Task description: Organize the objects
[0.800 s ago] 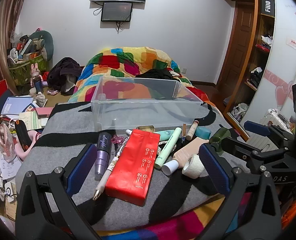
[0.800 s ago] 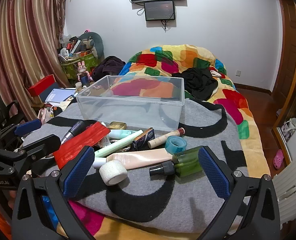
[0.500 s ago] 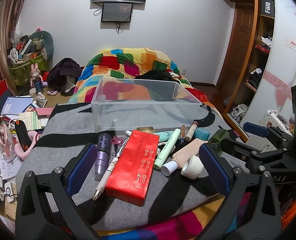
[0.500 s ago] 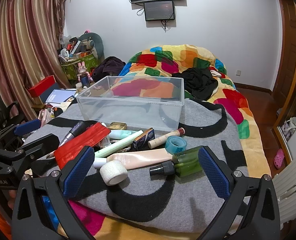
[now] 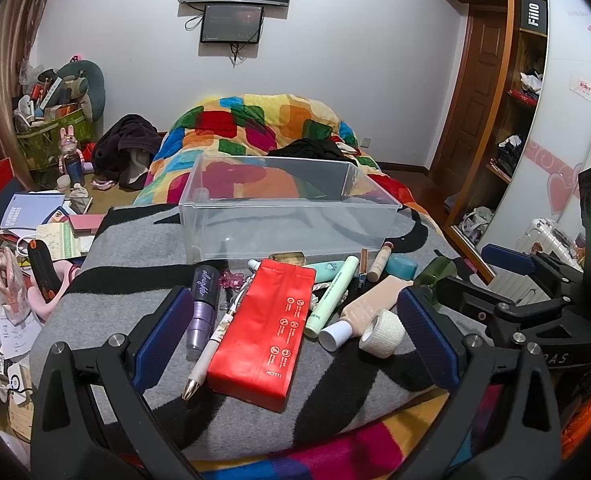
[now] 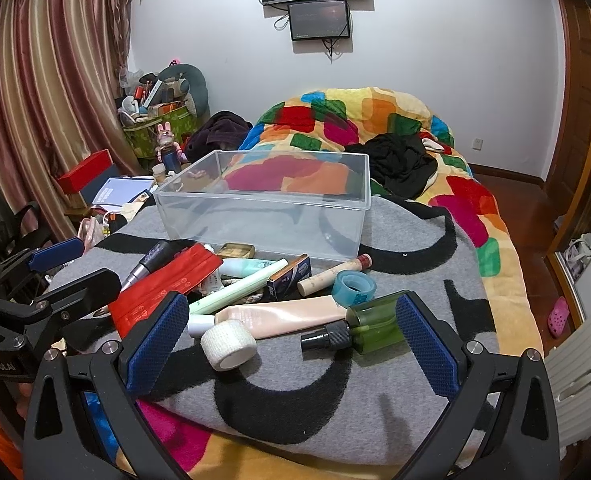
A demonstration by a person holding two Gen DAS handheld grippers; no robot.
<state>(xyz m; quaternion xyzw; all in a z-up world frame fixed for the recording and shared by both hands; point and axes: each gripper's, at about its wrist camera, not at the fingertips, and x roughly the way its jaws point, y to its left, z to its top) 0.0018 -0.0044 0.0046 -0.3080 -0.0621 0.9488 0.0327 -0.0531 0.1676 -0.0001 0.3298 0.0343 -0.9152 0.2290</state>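
Grippers: left gripper (image 5: 291, 332) and right gripper (image 6: 291, 332) both spread wide, holding nothing, poised above the heap | Items: red pack (image 5: 265, 328), green bottle (image 6: 375, 322), gauze roll (image 6: 228, 345) lay loose on grey blanket (image 6: 375, 380) before empty clear bin (image 6: 263, 216), judged their destination | Writing: "HC7771" on pack; "FiiO" on wardrobe box (image 5: 533, 15).

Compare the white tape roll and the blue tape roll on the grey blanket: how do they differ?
The white tape roll is opaque and lies on its side near the blanket's front edge; the blue tape roll is translucent and lies flat, hole upward, farther back toward the clear bin. The white one touches the peach tube; the blue one sits behind the green bottle. Both are still outside the bin.
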